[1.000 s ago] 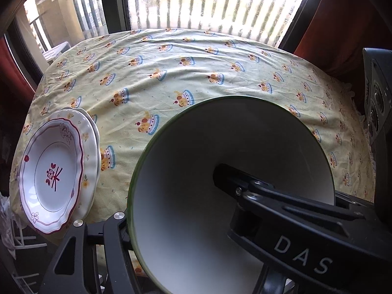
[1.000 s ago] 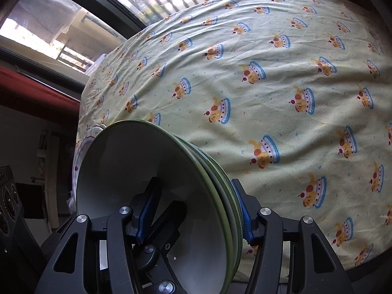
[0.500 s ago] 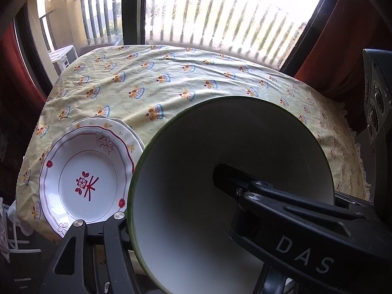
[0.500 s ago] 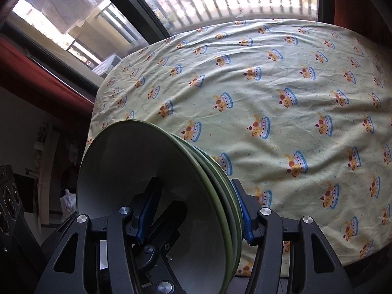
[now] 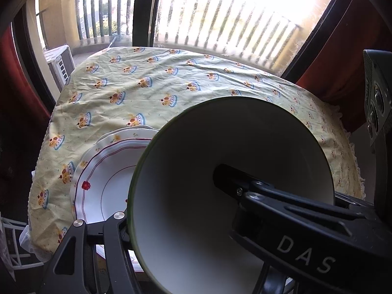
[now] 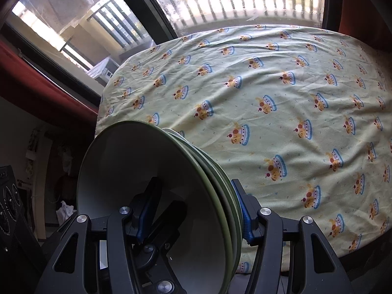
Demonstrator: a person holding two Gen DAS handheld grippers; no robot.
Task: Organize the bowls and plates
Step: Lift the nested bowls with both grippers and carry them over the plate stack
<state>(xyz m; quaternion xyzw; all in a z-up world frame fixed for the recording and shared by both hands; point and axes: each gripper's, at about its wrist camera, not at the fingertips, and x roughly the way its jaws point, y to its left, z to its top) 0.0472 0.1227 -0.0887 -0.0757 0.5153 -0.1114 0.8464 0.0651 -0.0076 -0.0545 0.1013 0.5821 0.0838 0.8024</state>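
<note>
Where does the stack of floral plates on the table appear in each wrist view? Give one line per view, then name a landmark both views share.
Left wrist view: the floral plates lie lower left on the tablecloth, partly hidden behind the held green-rimmed bowl.
Right wrist view: not identifiable; the held bowl stack blocks that side.
Shared landmark: the yellow tablecloth.

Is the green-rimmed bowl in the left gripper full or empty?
Empty: the green-rimmed bowl shows only its bare white inside, with one finger of the gripper reaching in.
</note>
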